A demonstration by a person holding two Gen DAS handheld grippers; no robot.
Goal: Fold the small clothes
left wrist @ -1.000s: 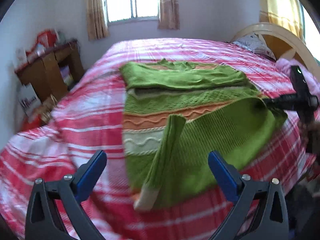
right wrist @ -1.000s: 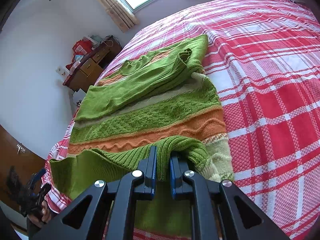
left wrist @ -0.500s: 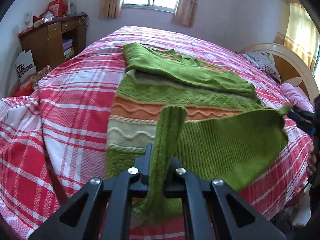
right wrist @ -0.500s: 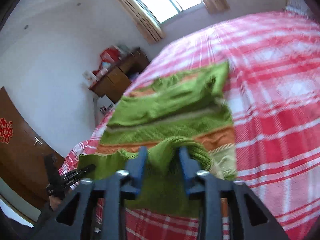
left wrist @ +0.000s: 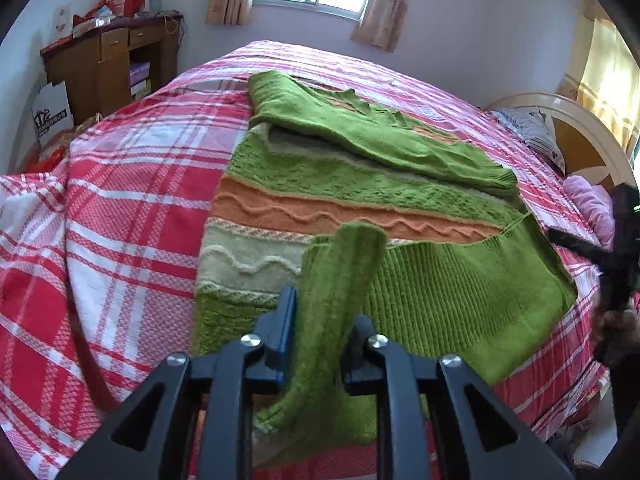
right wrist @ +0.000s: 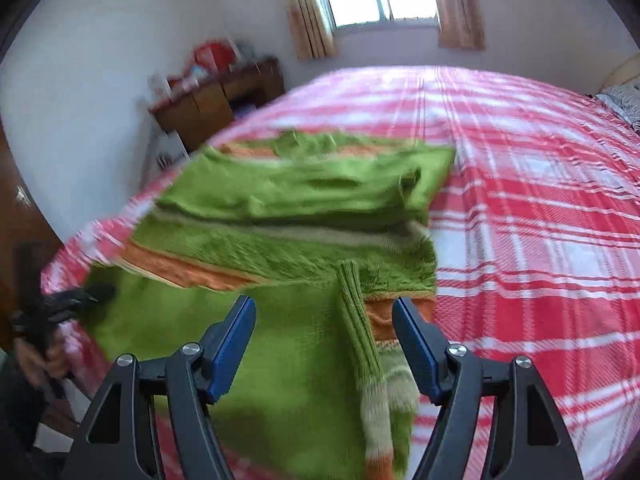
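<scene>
One knitted sweater (left wrist: 360, 184), ribbed green with wavy orange and cream bands, flat on checked bedspread (left wrist: 132, 184). Left gripper (left wrist: 320, 320) easing open around sleeve (left wrist: 340, 280). Right gripper (right wrist: 324, 336) spread, opening, gripping nothing.

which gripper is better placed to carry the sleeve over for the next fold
Left. The left gripper has the green sleeve between its pads, though its jaws are opening. The right gripper is opening too, touching nothing, the sweater lying loose beneath it.
</scene>
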